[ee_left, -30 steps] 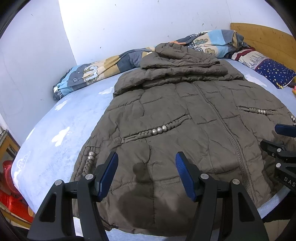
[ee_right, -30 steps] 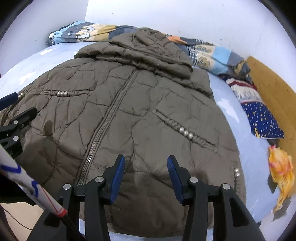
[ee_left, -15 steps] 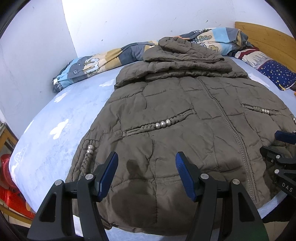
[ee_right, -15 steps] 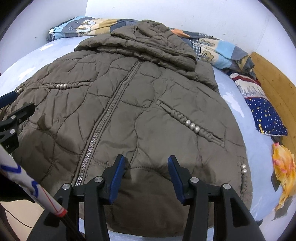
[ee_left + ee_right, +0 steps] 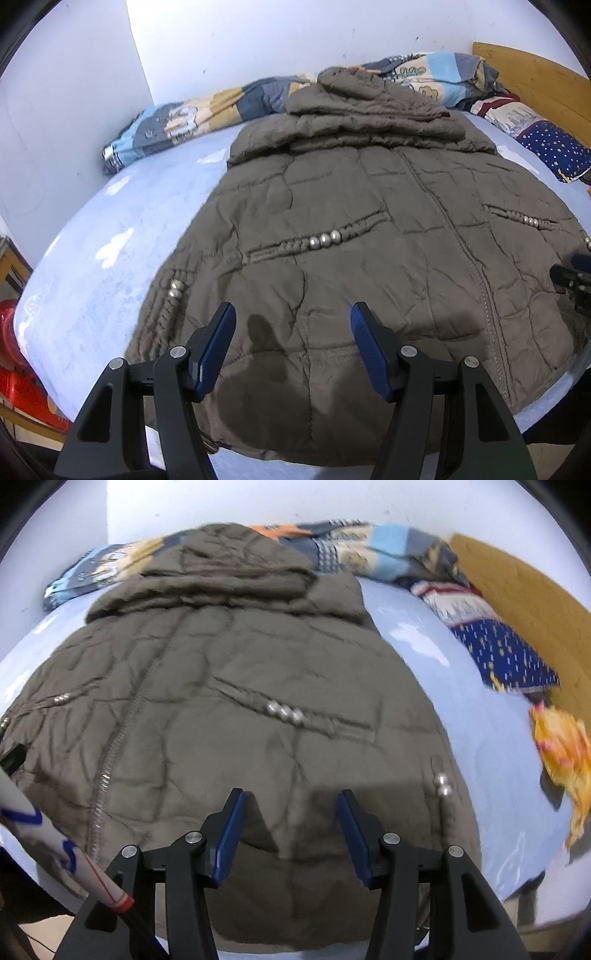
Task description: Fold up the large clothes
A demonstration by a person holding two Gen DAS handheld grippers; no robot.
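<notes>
I am hovering both grippers, left gripper (image 5: 291, 343) and right gripper (image 5: 290, 827), fingers half-open and empty, the right's just widening, over the jacket (image 5: 369, 240) hem at the bed (image 5: 110, 258) edge, aiming to pinch both corners evenly.

The right gripper (image 5: 290, 834) has slid sideways toward 3 o'clock, above the bottom edge of the puffy brown quilted coat (image 5: 229, 716). Its blue jaws have just been opening a little, with nothing between them. The round silver beads (image 5: 443, 784) at the coat's side are now closer to it.
</notes>
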